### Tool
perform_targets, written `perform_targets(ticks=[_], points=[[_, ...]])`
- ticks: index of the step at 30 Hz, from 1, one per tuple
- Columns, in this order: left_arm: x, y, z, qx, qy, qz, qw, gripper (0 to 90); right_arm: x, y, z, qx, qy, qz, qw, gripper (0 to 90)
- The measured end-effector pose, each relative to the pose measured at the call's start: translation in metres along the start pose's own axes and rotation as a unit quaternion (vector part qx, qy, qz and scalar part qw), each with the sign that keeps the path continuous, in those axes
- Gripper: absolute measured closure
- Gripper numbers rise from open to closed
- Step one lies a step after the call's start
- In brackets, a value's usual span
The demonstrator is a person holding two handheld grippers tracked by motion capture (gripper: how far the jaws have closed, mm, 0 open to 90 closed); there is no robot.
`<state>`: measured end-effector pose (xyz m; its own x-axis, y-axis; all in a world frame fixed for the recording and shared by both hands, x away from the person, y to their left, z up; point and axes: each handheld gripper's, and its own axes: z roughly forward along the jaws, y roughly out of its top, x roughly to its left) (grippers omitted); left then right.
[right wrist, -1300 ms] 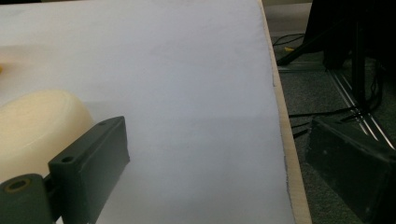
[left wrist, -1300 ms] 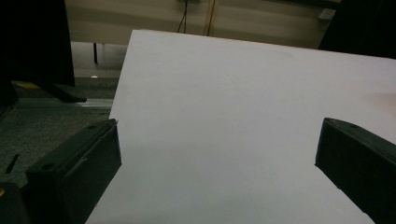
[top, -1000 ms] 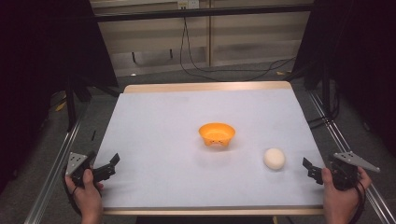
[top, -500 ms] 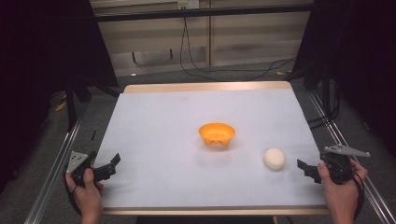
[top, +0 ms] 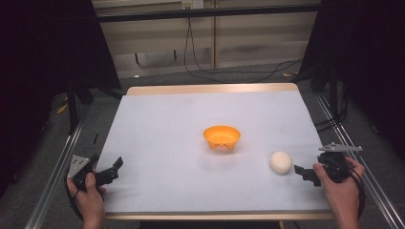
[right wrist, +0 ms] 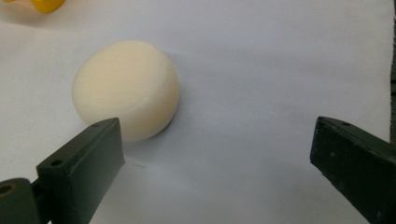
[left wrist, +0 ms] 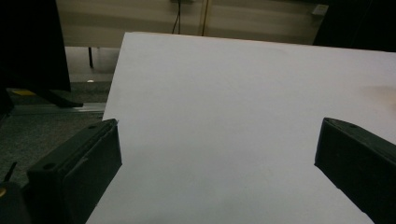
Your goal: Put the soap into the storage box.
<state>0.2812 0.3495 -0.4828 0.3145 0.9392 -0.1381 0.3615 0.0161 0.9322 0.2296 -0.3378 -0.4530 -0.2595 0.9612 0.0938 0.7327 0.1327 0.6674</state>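
Since nobody gave us a task, we're guessing the cream ball (right wrist: 125,88) goes into the orange bowl (top: 221,137) sitting mid-table. Our right gripper (top: 305,172) is spread wide and empty, low near the right edge of the white table (top: 191,114), with the ball just ahead of it and off to its left jaw's side in the right gripper view. So we'd shift sideways first to get the ball centred between the jaws, then push forward and close gently at its widest part, because it looks round enough to roll or squirt out. Our left gripper (top: 106,172) is also spread and holding nothing, parked at the near left corner, well apart from everything.
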Motion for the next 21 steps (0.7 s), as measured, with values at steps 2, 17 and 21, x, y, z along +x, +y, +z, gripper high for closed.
perform_targets(ticks=[2, 17, 21], points=[[0.000, 0.000, 0.000, 0.000, 0.000, 0.000, 1.0000, 0.4, 0.003, 0.003, 0.001, 0.006, 0.011, -0.006, 0.9999, 4.5], [0.000, 0.000, 0.000, 0.000, -0.001, 0.003, 1.0000, 0.3, 0.023, 0.015, 0.012, 0.014, 0.040, -0.029, 0.9987, 4.3], [0.000, 0.000, 0.000, 0.001, -0.002, 0.001, 1.0000, 0.4, 0.028, 0.017, 0.016, 0.026, 0.045, -0.030, 0.9982, 3.7]])
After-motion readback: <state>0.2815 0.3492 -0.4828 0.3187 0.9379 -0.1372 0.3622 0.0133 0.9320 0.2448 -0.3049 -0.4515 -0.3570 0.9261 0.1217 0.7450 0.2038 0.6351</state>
